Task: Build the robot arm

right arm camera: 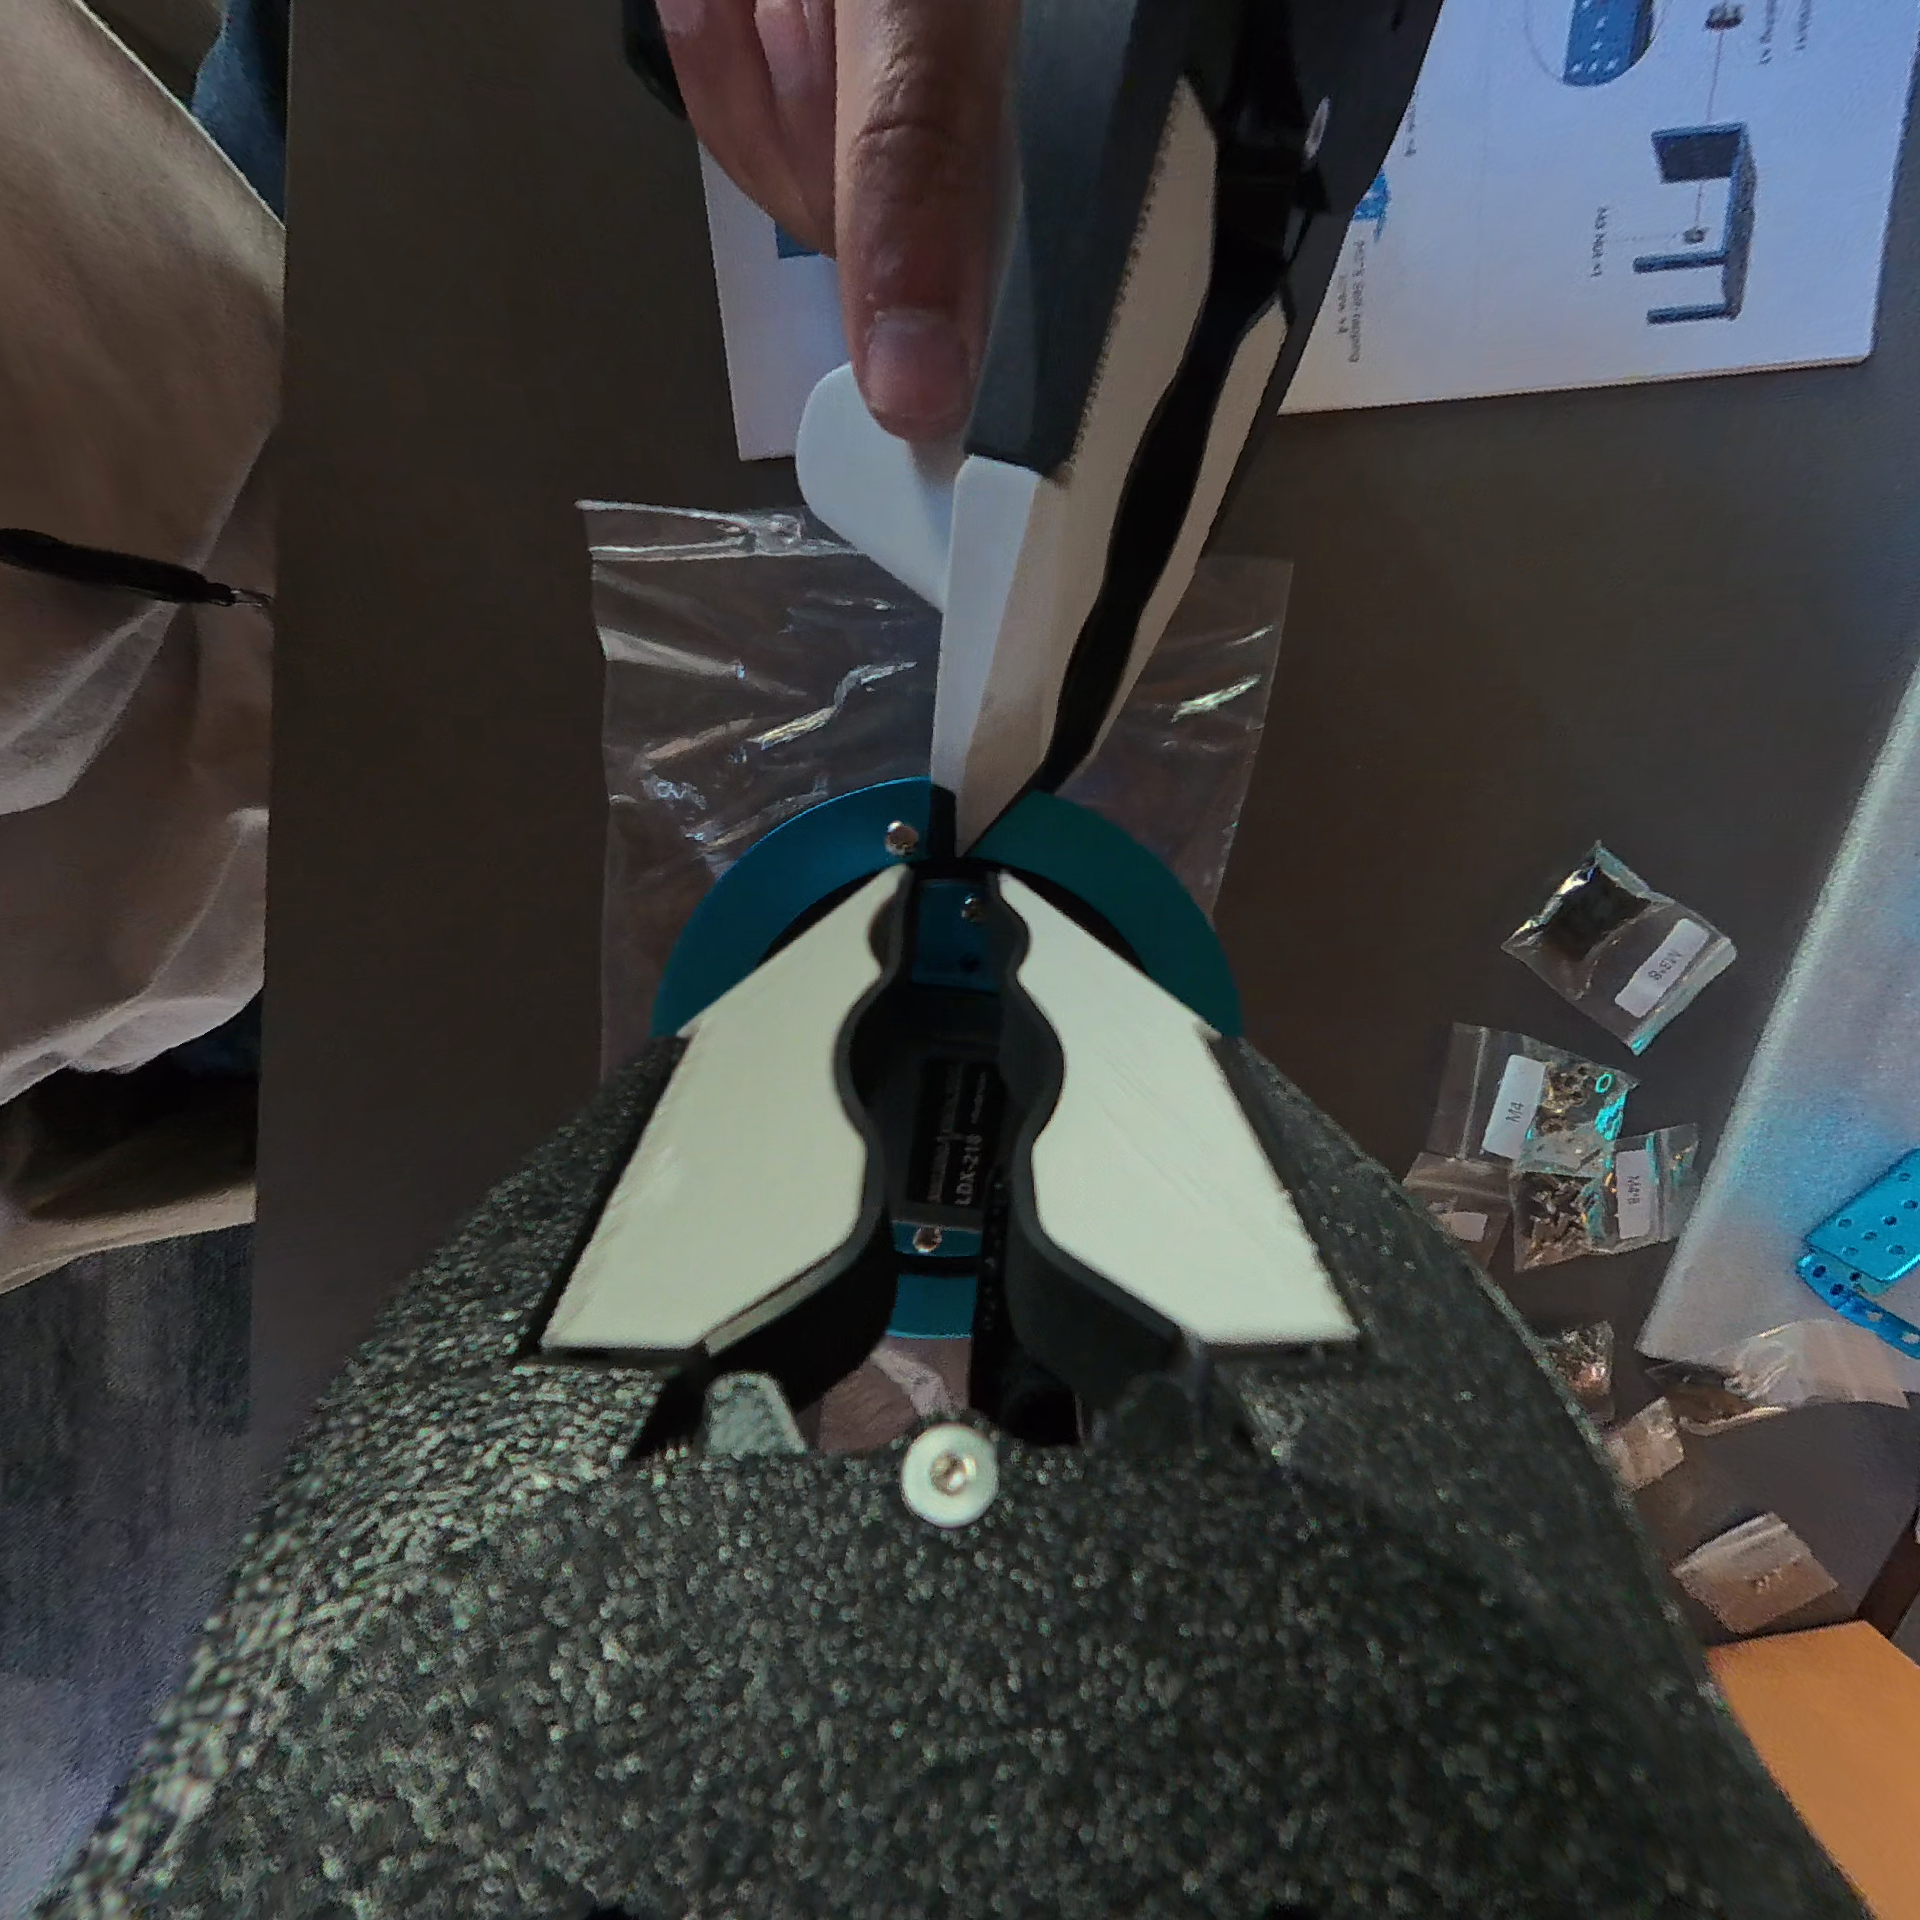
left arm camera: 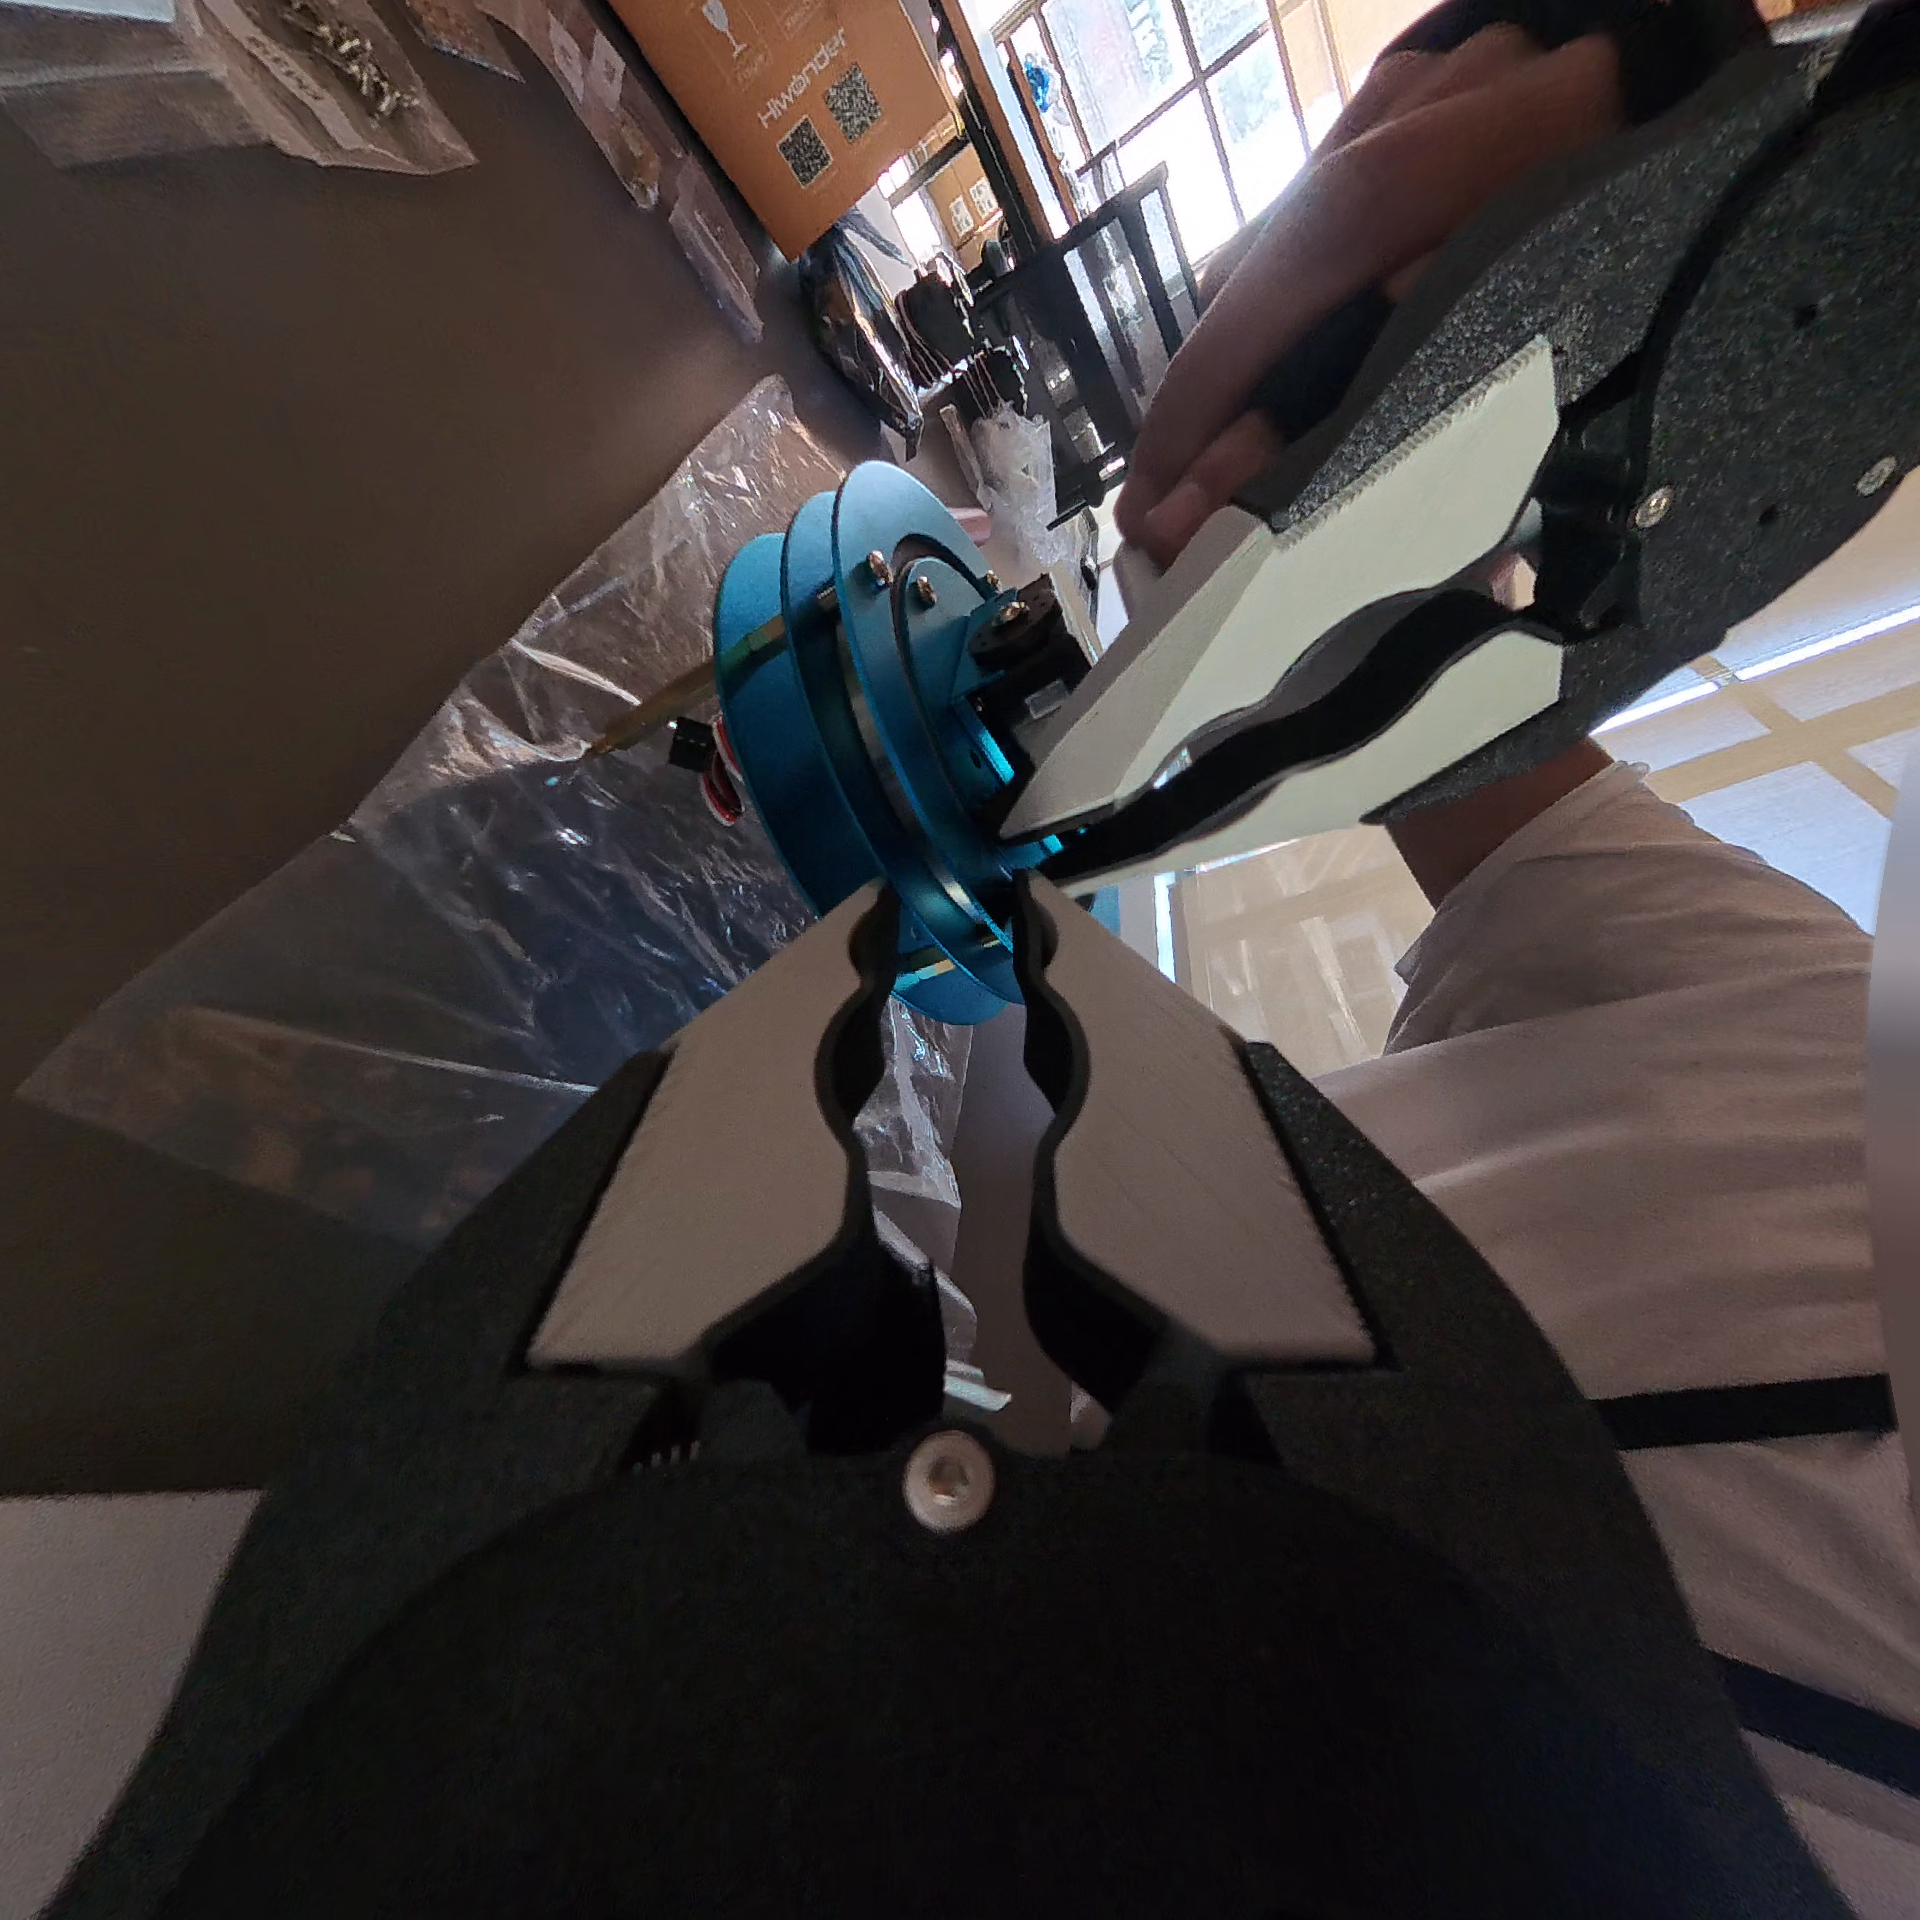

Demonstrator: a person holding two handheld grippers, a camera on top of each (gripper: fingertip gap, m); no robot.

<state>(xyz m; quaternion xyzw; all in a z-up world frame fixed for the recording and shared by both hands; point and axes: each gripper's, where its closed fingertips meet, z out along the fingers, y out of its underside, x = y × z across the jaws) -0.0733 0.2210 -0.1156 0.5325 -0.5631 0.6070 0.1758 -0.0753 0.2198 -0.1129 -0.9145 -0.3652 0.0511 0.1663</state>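
A blue round metal base (left arm camera: 810,707) made of stacked discs, with a black servo (left arm camera: 1023,623) on a blue bracket, is held on edge above a clear plastic bag (left arm camera: 499,883). My left gripper (left arm camera: 954,891) is shut on the rim of the discs. My right gripper (left arm camera: 1039,842) comes in from the upper right and pinches the bracket side. In the right wrist view my right gripper (right arm camera: 956,878) is shut around the servo (right arm camera: 951,1122), with the blue disc (right arm camera: 727,914) behind it. The left gripper (right arm camera: 971,821) reaches down from the top onto the disc rim, with a hand (right arm camera: 904,208) on it.
The brown table (right arm camera: 436,623) carries a printed assembly sheet (right arm camera: 1558,208), several small bags of screws (right arm camera: 1558,1143) and a blue perforated metal part (right arm camera: 1870,1236) at the right. A cardboard box (left arm camera: 790,94) stands at the far side. A person's light shirt (left arm camera: 1610,1143) is close by.
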